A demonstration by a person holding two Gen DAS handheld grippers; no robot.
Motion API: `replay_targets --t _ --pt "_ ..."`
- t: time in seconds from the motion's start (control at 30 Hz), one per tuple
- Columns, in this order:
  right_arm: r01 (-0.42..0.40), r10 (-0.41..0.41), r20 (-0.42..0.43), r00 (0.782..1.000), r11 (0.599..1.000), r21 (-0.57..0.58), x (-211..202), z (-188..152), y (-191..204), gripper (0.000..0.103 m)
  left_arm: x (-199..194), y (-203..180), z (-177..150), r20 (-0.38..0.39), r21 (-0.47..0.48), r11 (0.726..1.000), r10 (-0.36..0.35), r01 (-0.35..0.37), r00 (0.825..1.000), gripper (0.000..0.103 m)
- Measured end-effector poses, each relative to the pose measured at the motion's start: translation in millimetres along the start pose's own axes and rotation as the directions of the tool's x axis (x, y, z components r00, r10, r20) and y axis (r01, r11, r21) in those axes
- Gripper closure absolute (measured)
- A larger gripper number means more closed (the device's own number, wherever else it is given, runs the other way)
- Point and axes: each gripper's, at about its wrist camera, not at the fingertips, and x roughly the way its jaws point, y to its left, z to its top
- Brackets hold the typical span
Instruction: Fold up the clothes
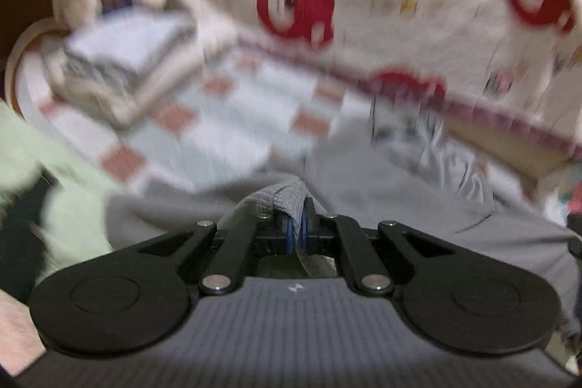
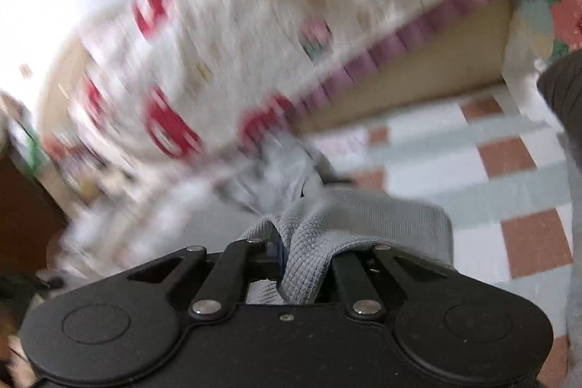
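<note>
A grey garment (image 1: 382,191) with a ribbed waistband lies stretched over the checked bed sheet (image 1: 232,119). My left gripper (image 1: 299,224) is shut on a bunched piece of that ribbed band, which bulges up between its blue pads. In the right wrist view my right gripper (image 2: 302,260) is shut on another stretch of the grey garment (image 2: 363,224), whose ribbed band drapes over the fingers and hides the pads. Both views are blurred.
A cream blanket with red cartoon faces and a purple hem (image 1: 363,6) hangs behind the garment. A stack of folded clothes (image 1: 120,68) sits at the back left. A pale green cloth (image 1: 54,170) lies at the left. A dark grey cloth (image 2: 563,90) shows at the right edge.
</note>
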Motion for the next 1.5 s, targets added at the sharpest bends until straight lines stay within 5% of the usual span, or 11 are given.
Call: replay_targets --t 0.13,0.37,0.63,0.83,0.9,1.0,1.03,1.1,1.27,1.37,1.5 --pt "-0.053 0.053 0.003 0.999 0.999 -0.014 -44.4 -1.8 17.3 0.095 -44.0 13.5 15.7 0.062 -0.009 0.999 -0.031 0.031 0.998 0.099" --pt "0.095 -0.102 -0.165 0.981 0.994 -0.046 -30.5 -51.1 3.6 0.095 2.7 34.3 -21.7 -0.177 -0.12 0.993 -0.038 0.016 0.984 0.099" --pt "0.129 -0.148 -0.209 0.967 0.986 -0.102 -17.7 -64.5 -1.4 0.095 20.0 33.9 -52.7 -0.327 -0.071 0.997 0.013 -0.038 0.945 0.096" --pt "0.149 -0.171 -0.228 0.958 0.982 -0.113 -17.3 -72.8 -1.9 0.095 30.3 40.7 -60.9 -0.39 -0.106 0.993 0.004 -0.049 0.921 0.055" --pt "0.153 -0.175 -0.239 0.955 0.982 -0.111 -16.0 -74.4 -4.5 0.094 37.4 43.8 -65.0 -0.414 -0.123 0.991 -0.001 -0.055 0.91 0.055" --pt "0.146 -0.165 -0.253 0.953 0.985 -0.091 -11.8 -76.8 -10.7 0.094 54.7 46.3 -71.7 -0.39 -0.098 0.991 0.047 -0.093 0.92 0.067" --pt "0.142 -0.159 -0.259 0.953 0.986 -0.083 -9.1 -77.2 -13.6 0.095 62.7 42.4 -69.8 -0.407 -0.075 0.994 0.043 -0.08 0.913 0.097" --pt "0.137 -0.151 -0.27 0.951 0.988 -0.069 0.9 -74.0 -20.2 0.095 78.7 34.4 -65.6 -0.442 -0.029 0.998 0.035 -0.053 0.896 0.097" --pt "0.094 -0.097 -0.243 0.965 0.995 -0.025 72.7 12.1 -26.2 0.096 94.4 -15.3 48.5 -0.266 0.115 0.993 0.042 -0.012 0.963 0.097" --pt "0.126 -0.136 -0.051 0.989 0.979 -0.162 98.1 113.7 26.4 0.096 66.3 -34.8 163.0 -0.014 0.096 0.995 0.01 -0.009 1.0 0.097" --pt "0.087 0.035 0.32 0.947 0.929 -0.359 43.7 189.0 126.6 0.097 -29.2 -55.7 241.6 0.339 0.094 0.995 -0.019 -0.014 0.941 0.097"
